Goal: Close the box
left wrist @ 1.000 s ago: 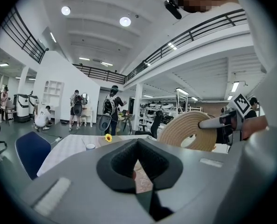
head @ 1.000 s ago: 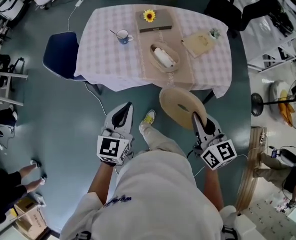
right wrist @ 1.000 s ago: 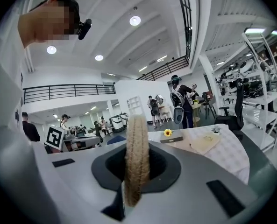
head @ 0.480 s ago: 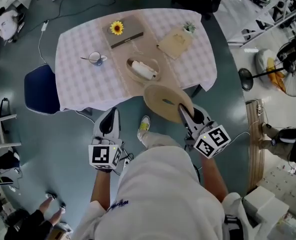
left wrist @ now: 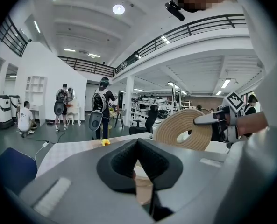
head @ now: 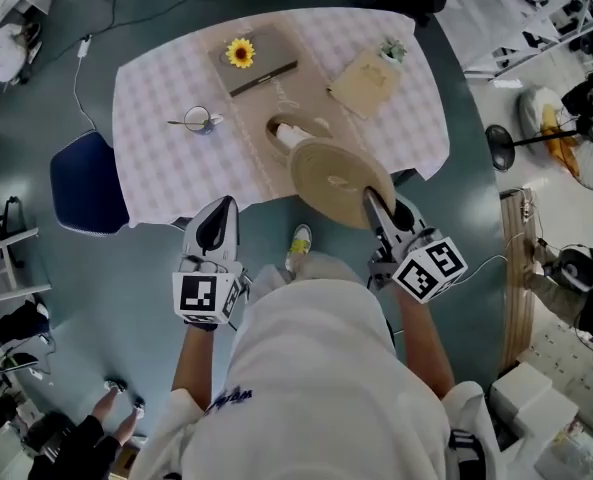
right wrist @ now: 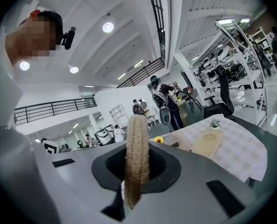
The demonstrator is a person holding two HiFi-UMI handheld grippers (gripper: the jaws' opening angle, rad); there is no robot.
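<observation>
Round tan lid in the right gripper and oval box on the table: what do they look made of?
Round tan lid: coiled rope, likely jute or cotton; matte, fuzzy twisted strands show edge-on in the right gripper. Oval box: seemingly the same weave, but mostly hidden.

Two grippers: one left gripper [head: 219, 220] and one right gripper [head: 378, 208]. One round woven lid [head: 338, 180] stands edge-on between the right jaws; nothing is between the left jaws.

Ahead of both pairs of jaws there is one table [head: 166, 168] under one checked cloth. It carries:
- one woven box [head: 277, 126], partly behind the lid, with one white item [head: 292, 136] in it
- one mug [head: 197, 120] with one spoon [head: 176, 122]
- one dark flat case [head: 266, 66] bearing one sunflower [head: 240, 52]
- one tan card [head: 366, 85] with one small plant [head: 392, 50] at its far corner

One blue chair [head: 84, 183] stands left of the left jaws. One standing fan [head: 500, 146] stands right of the right jaws.
</observation>
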